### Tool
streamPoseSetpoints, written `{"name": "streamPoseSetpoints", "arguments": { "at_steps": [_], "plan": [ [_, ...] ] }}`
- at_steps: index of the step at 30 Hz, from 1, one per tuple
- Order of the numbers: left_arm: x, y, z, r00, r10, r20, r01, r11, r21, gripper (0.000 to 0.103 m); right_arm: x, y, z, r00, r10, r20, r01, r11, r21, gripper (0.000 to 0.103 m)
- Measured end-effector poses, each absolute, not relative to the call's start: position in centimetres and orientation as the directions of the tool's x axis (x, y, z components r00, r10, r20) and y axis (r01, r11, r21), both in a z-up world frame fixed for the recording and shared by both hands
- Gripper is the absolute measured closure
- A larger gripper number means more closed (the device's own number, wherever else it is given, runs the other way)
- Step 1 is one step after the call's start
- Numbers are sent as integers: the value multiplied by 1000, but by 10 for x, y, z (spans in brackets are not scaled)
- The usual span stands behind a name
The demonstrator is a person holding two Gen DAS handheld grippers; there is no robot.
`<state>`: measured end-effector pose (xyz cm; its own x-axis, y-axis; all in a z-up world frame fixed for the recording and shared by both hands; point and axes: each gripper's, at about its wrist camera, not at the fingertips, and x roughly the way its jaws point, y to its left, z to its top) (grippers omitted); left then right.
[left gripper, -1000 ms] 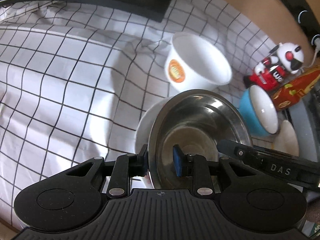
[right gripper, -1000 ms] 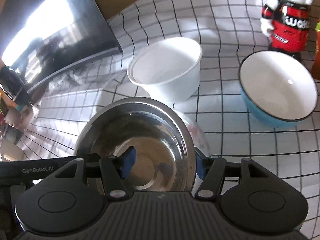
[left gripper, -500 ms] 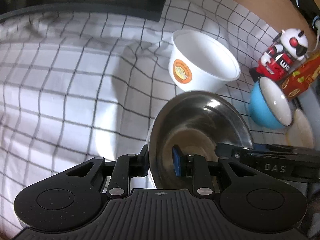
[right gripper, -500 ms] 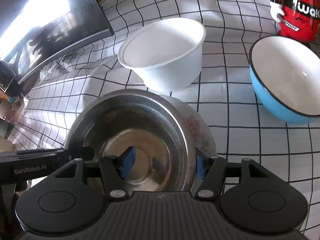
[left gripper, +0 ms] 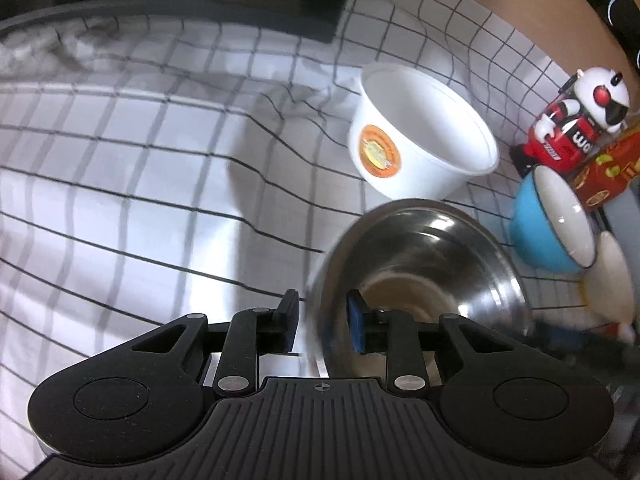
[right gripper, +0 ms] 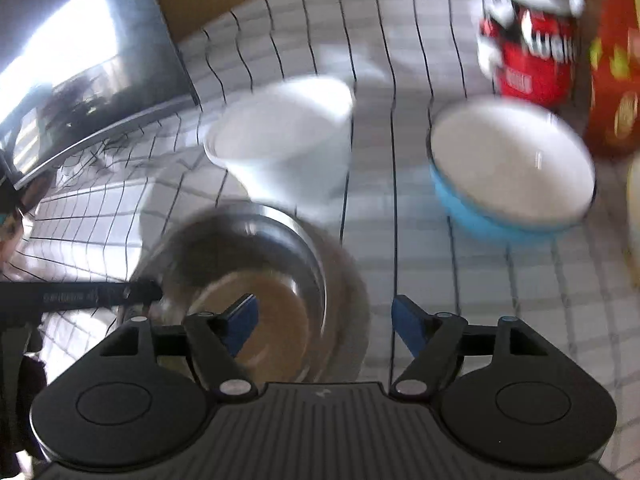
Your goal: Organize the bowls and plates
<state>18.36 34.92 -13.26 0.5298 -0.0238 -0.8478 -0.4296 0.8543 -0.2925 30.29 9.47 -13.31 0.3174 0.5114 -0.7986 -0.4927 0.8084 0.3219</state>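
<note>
Since the earlier frames both grips on the steel bowl (left gripper: 420, 264) have been released: the rim that was pinched by each gripper a second ago is now free, and the bowl is seen blurred. The jaws of the left gripper (left gripper: 322, 320) are opening; the bowl's near rim is between its fingers, with a gap visible on both sides, so nothing is held. The jaws of the right gripper (right gripper: 324, 322) are opening too and are spread about half wide; the bowl's right wall and rim are between its blue pads, neither of which is pressed against the metal. From the right wrist view the bowl is found just ahead of the fingers and somewhat to their left, on the checked cloth (left gripper: 140, 184). The white paper bowl (left gripper: 424, 144), marked with an orange label, is seen beyond the steel bowl, near it. The blue bowl (right gripper: 508, 172) with a white inside is placed ahead and to the right of the right gripper, apart from the steel bowl. A red and white toy figure (right gripper: 532, 36) is set behind the blue bowl, beside a red box (right gripper: 616, 64). The left gripper's finger is seen in the right wrist view reaching in from the left to the steel bowl's rim.
</note>
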Motion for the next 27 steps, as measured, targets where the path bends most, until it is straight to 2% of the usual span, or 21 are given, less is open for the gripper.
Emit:
{"name": "streamPoseSetpoints", "arguments": {
  "at_steps": [4,10,20,23,27],
  "plan": [
    [195,351,-143,505,-41,-862,-434,852,-295,71,303,92,-142,255,560,-788,-455,789,414,27],
    [196,362,-153,490,-122,-863,-423,833,-358,74,299,99,-142,270,544,-795,-433,805,405,25],
    [150,397,-152,463,-180,-868,-452,795,-405,74,269,131,-142,217,539,-814,-485,783,389,25],
    [146,399,-149,472,-171,-865,-447,799,-402,74,265,139,-141,234,519,-823,-503,789,354,25],
    [140,393,-118,556,-59,-829,-410,848,-336,76,258,133,-127,328,495,-805,-525,804,280,25]
  ]
}}
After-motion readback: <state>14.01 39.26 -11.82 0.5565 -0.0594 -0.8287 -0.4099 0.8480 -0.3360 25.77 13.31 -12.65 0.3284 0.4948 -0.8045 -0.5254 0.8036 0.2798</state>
